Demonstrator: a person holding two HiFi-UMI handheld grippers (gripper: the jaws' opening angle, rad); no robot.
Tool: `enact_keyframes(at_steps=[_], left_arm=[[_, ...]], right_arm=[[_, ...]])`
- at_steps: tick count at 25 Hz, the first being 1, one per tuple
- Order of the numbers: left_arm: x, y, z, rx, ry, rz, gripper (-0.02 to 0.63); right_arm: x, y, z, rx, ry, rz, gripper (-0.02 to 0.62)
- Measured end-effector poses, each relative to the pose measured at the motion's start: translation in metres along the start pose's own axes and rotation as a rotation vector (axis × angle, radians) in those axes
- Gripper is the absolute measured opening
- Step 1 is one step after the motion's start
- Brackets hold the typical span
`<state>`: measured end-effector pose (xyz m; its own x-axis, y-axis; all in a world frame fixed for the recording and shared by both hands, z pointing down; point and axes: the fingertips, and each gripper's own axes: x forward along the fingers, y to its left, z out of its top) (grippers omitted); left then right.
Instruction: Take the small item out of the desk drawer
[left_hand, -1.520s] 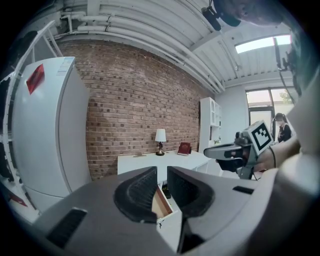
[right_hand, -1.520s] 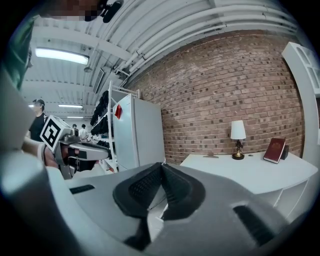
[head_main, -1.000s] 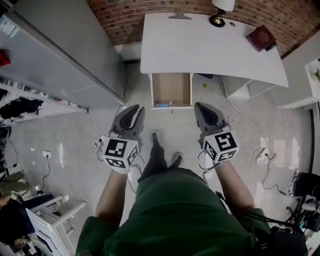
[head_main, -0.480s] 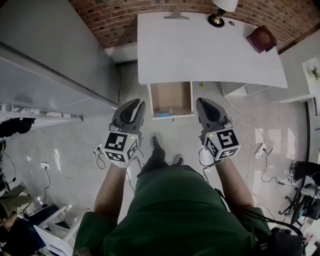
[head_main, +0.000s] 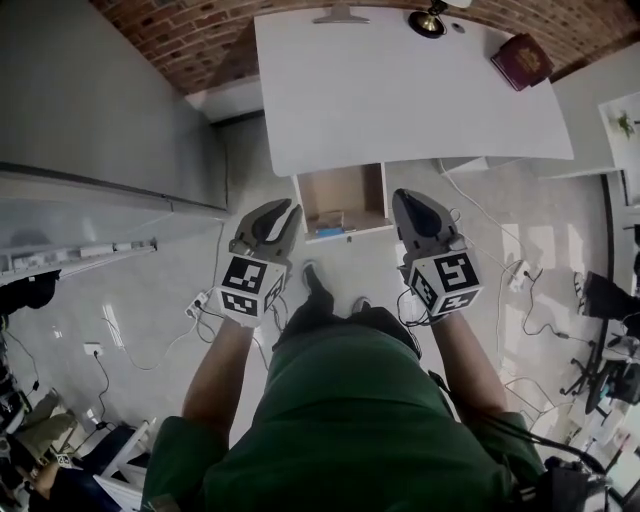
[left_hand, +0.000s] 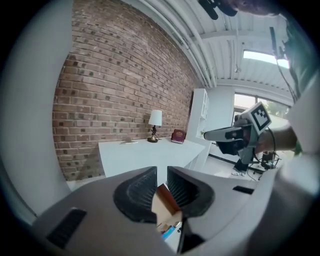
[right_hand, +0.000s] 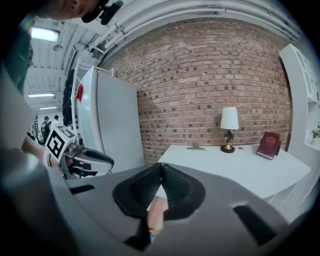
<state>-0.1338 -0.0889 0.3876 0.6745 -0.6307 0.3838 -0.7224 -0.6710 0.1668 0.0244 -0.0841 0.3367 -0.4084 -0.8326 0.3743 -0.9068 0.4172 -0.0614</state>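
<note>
The white desk (head_main: 400, 90) stands ahead with its wooden drawer (head_main: 343, 192) pulled open. A small blue item (head_main: 329, 222) lies at the drawer's front edge; it also shows low between the left jaws as the small blue item (left_hand: 168, 232). My left gripper (head_main: 283, 210) hovers just left of the drawer front, its jaws a little apart with nothing between them. My right gripper (head_main: 404, 198) hangs just right of the drawer, jaws shut and empty. In their own views the left gripper (left_hand: 161, 181) shows a narrow gap and the right gripper (right_hand: 161, 167) has its pads touching.
A lamp (head_main: 430, 20) and a red book (head_main: 522, 58) sit at the desk's far edge. A tall grey cabinet (head_main: 100, 120) stands to the left. Cables and a power strip (head_main: 520, 276) lie on the floor on both sides. The person's feet (head_main: 312, 276) are below the drawer.
The desk and open drawer have come closer in the head view. Both grippers now flank the drawer front. Their jaws look unchanged.
</note>
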Motion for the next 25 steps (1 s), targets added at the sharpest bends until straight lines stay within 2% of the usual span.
enact_keyframes(at_steps=[5,10,17,20,25], left_arm=[[0.017,0.003,-0.022,0.029,0.027,-0.059,0.057],[0.037,0.009,-0.050,0.044,0.074,-0.059,0.057],[0.066,0.000,-0.092,0.061,0.212,-0.089,0.064],[0.080,-0.004,-0.121,0.075,0.297,-0.115,0.105],[0.098,-0.008,-0.180,0.110,0.438,-0.152,0.123]], right_arm=[[0.012,0.002,-0.010,0.014,0.033,-0.018,0.003],[0.022,-0.002,-0.025,0.021,0.067,-0.006,0.003],[0.032,-0.016,-0.040,0.044,0.087,0.044,0.003],[0.037,-0.024,-0.057,0.069,0.108,0.063,0.003],[0.041,-0.034,-0.090,0.113,0.140,0.071,0.003]])
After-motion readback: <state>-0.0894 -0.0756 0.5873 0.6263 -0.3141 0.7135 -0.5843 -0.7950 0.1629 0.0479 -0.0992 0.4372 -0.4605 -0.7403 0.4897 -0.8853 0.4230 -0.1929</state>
